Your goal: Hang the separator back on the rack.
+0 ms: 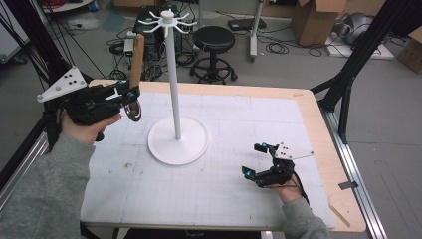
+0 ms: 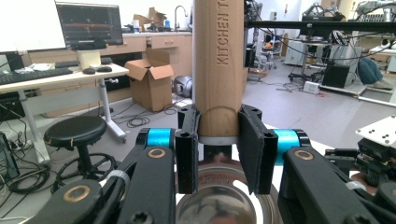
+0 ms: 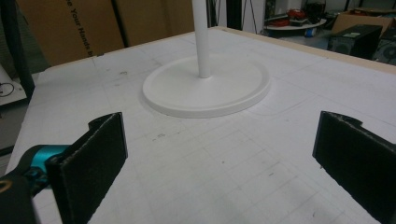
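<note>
Wood and steel make up the thing in hand: a pizza-cutter-like kitchen tool with a round wooden handle and a shiny steel wheel, held off the table at the left. Its handle stands upright, long axis near vertical, with the metal disc hanging below the grip. The left gripper is clamped on the lower end of that handle, a black pad pressed against each side in the left gripper view. The handle's top reaches nearly level with the ring of hooks crowning the tall white hanger stand, which rises just to the tool's right; any hanging hole at the handle's tip is too small to make out, so I only guess the tool is bound for a hook. The left hand is plainly the nearer one. The right gripper rests low on the table's right side, jaws spread wide and holding nothing, aimed at the stand's round base. Beneath lies a white gridded mat on a pale wooden tabletop. Beyond are a black stool, cardboard boxes and floor cables.
</note>
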Available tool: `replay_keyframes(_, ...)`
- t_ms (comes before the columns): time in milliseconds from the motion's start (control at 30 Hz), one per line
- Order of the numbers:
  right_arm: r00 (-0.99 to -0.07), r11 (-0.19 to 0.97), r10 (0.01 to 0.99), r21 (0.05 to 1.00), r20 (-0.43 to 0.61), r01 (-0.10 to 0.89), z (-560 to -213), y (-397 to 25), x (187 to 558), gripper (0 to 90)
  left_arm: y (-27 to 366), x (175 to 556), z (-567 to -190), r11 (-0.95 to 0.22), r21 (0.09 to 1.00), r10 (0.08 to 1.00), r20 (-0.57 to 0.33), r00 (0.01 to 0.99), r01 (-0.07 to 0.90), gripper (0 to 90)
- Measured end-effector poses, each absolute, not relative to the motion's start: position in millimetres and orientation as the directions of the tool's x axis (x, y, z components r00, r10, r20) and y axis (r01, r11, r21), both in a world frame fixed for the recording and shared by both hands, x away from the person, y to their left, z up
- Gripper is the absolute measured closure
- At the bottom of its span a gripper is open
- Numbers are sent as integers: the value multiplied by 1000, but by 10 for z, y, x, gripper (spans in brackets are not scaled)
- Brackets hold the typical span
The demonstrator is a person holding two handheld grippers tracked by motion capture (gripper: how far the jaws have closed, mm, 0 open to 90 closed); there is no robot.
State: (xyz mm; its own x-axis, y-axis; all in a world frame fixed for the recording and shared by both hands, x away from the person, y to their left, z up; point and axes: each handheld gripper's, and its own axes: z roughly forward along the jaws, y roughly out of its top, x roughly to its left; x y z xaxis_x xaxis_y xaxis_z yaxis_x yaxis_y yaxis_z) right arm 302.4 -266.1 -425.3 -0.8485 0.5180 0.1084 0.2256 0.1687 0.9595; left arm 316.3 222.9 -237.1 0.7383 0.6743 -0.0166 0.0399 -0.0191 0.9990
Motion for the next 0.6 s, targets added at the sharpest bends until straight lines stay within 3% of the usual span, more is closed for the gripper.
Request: replay_keyframes(600,-848,169,518,959,108,225,-4257,-2654,3026,22,2167,3191,-2232,-16,1000,688,15,725,-5,693)
